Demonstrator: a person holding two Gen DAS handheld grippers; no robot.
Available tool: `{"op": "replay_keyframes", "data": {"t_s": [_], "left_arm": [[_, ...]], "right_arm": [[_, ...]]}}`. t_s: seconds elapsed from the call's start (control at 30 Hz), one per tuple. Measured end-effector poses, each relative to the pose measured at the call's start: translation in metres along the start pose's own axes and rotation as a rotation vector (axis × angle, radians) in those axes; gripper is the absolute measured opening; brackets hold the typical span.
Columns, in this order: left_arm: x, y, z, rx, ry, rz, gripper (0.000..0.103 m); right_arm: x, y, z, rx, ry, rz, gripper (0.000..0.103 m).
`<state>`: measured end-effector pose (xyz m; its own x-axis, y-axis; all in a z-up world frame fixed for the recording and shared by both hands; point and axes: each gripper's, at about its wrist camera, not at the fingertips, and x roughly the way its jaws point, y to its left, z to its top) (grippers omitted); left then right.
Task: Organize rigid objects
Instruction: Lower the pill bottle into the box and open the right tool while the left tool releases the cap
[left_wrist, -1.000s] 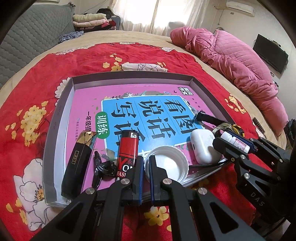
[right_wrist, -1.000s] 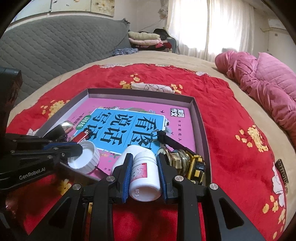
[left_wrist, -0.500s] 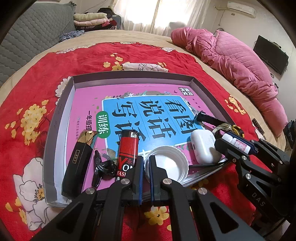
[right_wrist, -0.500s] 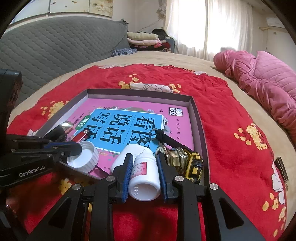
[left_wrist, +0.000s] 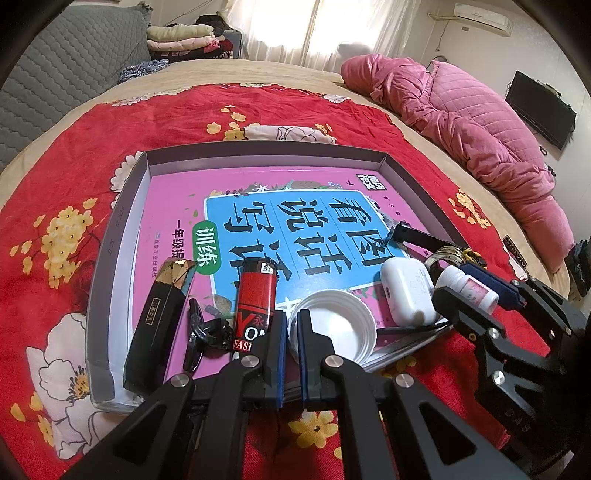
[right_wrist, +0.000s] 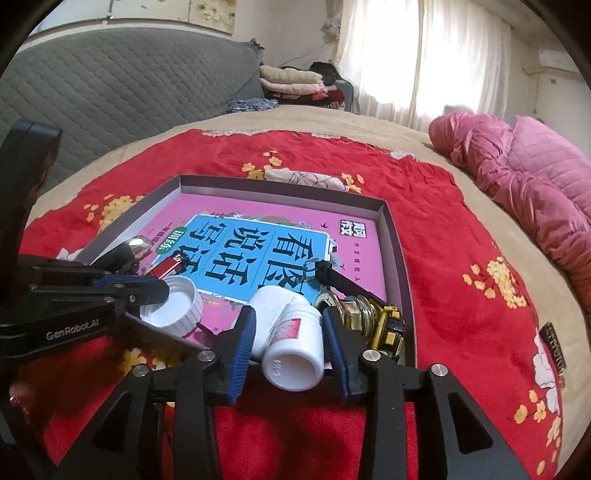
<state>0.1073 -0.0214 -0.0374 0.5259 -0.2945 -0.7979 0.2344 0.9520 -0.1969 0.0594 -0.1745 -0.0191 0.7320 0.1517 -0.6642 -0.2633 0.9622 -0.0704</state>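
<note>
Right wrist view, white bottle (right_wrist: 293, 347) between right tool (right_wrist: 291, 341) pads, jaws just opened, unclamped

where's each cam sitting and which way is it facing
Left wrist: rides the left gripper, looking down and forward over the tray; its shut fingers pinch the rim of the white cap, and the right gripper shows at right.
Right wrist: rides the right gripper, same heading; its jaws, just opened, flank the white bottle without pressing; the left gripper shows at left.
Shared: tray, cap, bottle, pink book.
</note>
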Motion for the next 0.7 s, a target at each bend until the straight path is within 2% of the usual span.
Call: {"op": "replay_keyframes", "data": {"t_s": [0.5,0.7], "left_arm": [[0.000,0.001,0.000,0.000,0.000,-0.001,0.006],[-0.001,0.000,-0.001,0.001,0.004,-0.013,0.006]], "right_arm": [[-0.014,-0.013,-0.006,0.019,-0.007,-0.042,0.041],[-0.018,-0.012,-0.005,0.027,-0.012,-0.027,0.041]]}}
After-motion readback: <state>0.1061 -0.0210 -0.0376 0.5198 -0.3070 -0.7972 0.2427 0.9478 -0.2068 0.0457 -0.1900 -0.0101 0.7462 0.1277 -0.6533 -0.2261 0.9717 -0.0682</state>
